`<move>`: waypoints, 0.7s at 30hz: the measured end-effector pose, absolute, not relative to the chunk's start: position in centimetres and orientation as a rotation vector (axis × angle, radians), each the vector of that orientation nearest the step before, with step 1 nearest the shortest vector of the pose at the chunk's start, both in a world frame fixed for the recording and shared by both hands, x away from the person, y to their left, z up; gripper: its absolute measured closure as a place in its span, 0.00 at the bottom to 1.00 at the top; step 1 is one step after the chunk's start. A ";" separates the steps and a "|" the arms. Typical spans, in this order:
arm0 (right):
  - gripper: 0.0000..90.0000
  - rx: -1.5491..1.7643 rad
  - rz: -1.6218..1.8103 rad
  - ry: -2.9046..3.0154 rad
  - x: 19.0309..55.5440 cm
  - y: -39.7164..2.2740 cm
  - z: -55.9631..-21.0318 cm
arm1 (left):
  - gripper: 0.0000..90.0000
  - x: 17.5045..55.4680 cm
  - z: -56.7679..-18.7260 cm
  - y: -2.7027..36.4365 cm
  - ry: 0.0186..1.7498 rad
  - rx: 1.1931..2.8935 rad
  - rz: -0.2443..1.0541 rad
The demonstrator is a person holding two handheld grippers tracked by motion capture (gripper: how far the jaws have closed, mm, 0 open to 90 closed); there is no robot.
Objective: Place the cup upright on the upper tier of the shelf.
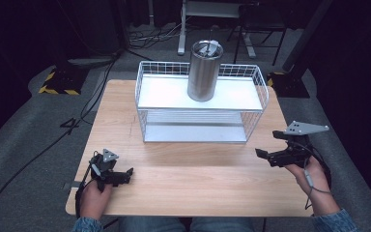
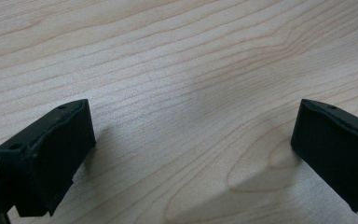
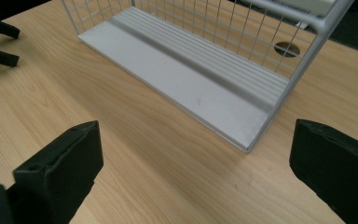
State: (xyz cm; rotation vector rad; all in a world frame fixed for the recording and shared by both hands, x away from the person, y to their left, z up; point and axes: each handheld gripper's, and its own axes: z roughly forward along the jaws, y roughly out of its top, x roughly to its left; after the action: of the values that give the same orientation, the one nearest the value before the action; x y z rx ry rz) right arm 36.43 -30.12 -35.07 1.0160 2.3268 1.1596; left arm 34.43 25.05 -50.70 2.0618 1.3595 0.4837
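The wooden table (image 1: 183, 179) fills the near ground of the high view, its pale grain running side to side, and the person's forearms come in over its front edge. Toward the far half stands a white wire shelf rack (image 1: 200, 104) with two tiers, its lower shelf (image 3: 177, 88) a flat white panel with ribbed lines along the back, resting on the tabletop. On the upper tier, near the middle, a tall brushed-metal tumbler (image 1: 204, 71) stands upright with a lid on top. The right gripper (image 1: 270, 157) is held above the table's right side, just beside the rack's front right corner, tilted, with its grey three-cornered plate (image 1: 305, 128) on top; in the right gripper view its jaws stand wide apart with nothing between them, aimed at the rack's lower shelf. The left gripper (image 1: 123, 175) sits low over the table's front left, well apart from the rack; in the left gripper view its jaws are likewise spread wide over bare wood, empty. The left gripper's tips also show small at the upper left of the right gripper view.
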 end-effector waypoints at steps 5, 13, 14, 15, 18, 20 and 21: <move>0.06 1.034 1.157 2.338 36.4 -30.6 -37.0 | 0.00 34.4 -50.7 25.1 1.359 2.063 0.484; 0.09 1.118 1.157 2.352 36.4 -31.5 -41.8 | 0.00 34.4 -50.7 25.1 1.359 2.063 0.484; 0.09 1.126 1.156 2.352 36.4 -31.5 -42.2 | 0.00 34.4 -50.7 25.1 1.359 2.063 0.484; 0.09 1.126 1.156 2.352 36.4 -31.5 -42.2 | 0.00 34.4 -50.7 25.1 1.359 2.063 0.484; 0.10 1.137 1.136 2.372 36.5 -31.6 -44.2 | 0.00 34.4 -50.7 25.1 1.359 2.063 0.484; 0.10 1.131 1.129 2.375 36.5 -31.6 -44.6 | 0.00 34.4 -50.7 25.1 1.359 2.063 0.484; 0.11 1.121 1.120 2.381 36.4 -31.5 -45.4 | 0.00 34.4 -50.7 25.1 1.359 2.063 0.484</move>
State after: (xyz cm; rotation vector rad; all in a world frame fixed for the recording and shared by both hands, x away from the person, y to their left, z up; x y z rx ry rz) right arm 36.37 -31.51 -45.40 1.1213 2.3808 1.1198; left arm 34.43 25.06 -50.70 2.0627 1.3592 0.4838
